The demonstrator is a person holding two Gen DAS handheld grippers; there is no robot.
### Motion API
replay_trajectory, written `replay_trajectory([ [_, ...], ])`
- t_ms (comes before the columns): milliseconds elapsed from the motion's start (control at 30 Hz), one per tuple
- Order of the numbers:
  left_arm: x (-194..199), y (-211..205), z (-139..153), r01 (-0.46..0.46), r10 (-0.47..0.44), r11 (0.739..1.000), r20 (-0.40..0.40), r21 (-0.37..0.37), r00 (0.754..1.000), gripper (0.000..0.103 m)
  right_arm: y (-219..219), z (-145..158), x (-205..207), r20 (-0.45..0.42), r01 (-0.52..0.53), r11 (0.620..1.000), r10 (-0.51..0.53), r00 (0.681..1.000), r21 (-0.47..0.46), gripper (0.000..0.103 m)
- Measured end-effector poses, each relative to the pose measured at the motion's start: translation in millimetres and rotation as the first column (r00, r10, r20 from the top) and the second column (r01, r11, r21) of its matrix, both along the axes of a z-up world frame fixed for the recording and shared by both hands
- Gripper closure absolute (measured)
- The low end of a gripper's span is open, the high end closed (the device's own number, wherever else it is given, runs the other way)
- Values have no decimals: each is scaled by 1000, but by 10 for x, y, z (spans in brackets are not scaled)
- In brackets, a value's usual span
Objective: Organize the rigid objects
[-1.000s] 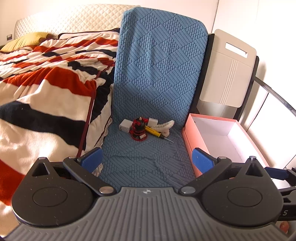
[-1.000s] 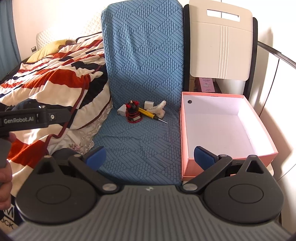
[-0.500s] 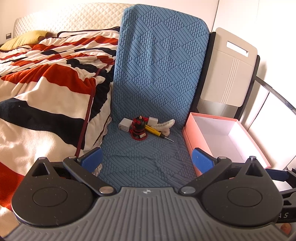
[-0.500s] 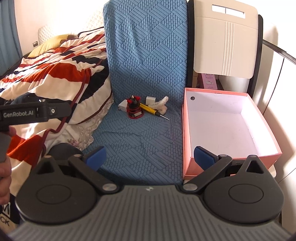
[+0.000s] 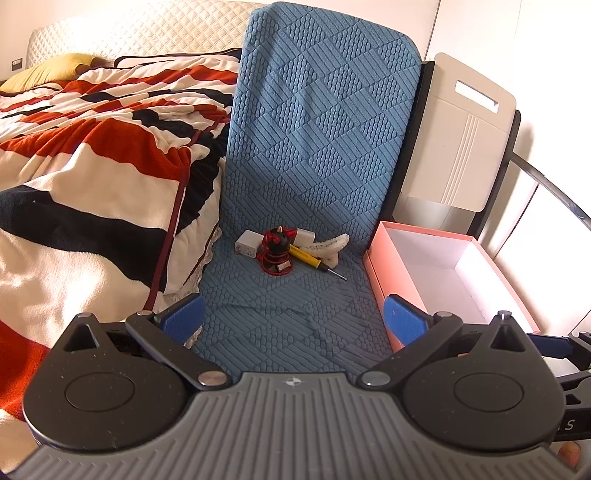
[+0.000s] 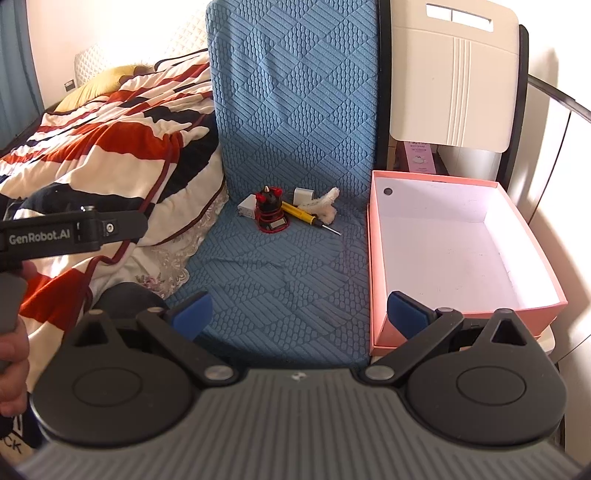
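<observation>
both grippers spread wide, holding nothing
left gripper point(image 5: 293, 319) and right gripper point(image 6: 299, 312) hang over the blue cushion point(image 6: 280, 280) — yellow screwdriver point(image 6: 301, 213) lies beside the pink box point(image 6: 380, 332)

Both views nearer the blue mat point(image 5: 295, 295), small-item cluster point(image 6: 280, 214) and pink box point(image 6: 461, 236) larger

Bedroom, bright daylight from the right. Bed point(image 5: 92, 177) on the left with a red, white and navy striped blanket point(image 6: 110, 122), yellow pillow point(image 5: 48, 70) and white quilted headboard point(image 5: 147, 33). Blue textured cover point(image 5: 317, 140) draped over a seat and its upright back, just beside the bed. Cream panel point(image 6: 454, 74) with a slot handle stands right of it. Walls white; blue curtain point(image 6: 14, 55) at far left.
</observation>
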State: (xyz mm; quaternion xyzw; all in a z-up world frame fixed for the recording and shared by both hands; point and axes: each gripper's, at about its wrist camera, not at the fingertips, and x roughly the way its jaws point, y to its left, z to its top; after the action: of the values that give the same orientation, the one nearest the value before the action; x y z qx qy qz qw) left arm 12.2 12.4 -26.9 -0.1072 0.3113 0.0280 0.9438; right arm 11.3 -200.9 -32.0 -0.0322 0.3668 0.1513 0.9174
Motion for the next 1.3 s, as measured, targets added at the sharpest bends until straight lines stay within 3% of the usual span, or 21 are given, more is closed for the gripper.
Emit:
replay_trajectory([
  [700,452,-82,-267,7,-8,1000,-48,-4,999,0,-166,-244,312,-34,-14,999,15,999,32,0],
  [1067,1032,-55,-765,30,-33,998,-66,-48,997,0,-184,-604,668,-17,-3,999,3,1000,45,3],
  [1300,1381,4,-1145,25,-25,999,-39,-22,999,0,-127,-922,888,-50,4,998,-1,999,57,5],
])
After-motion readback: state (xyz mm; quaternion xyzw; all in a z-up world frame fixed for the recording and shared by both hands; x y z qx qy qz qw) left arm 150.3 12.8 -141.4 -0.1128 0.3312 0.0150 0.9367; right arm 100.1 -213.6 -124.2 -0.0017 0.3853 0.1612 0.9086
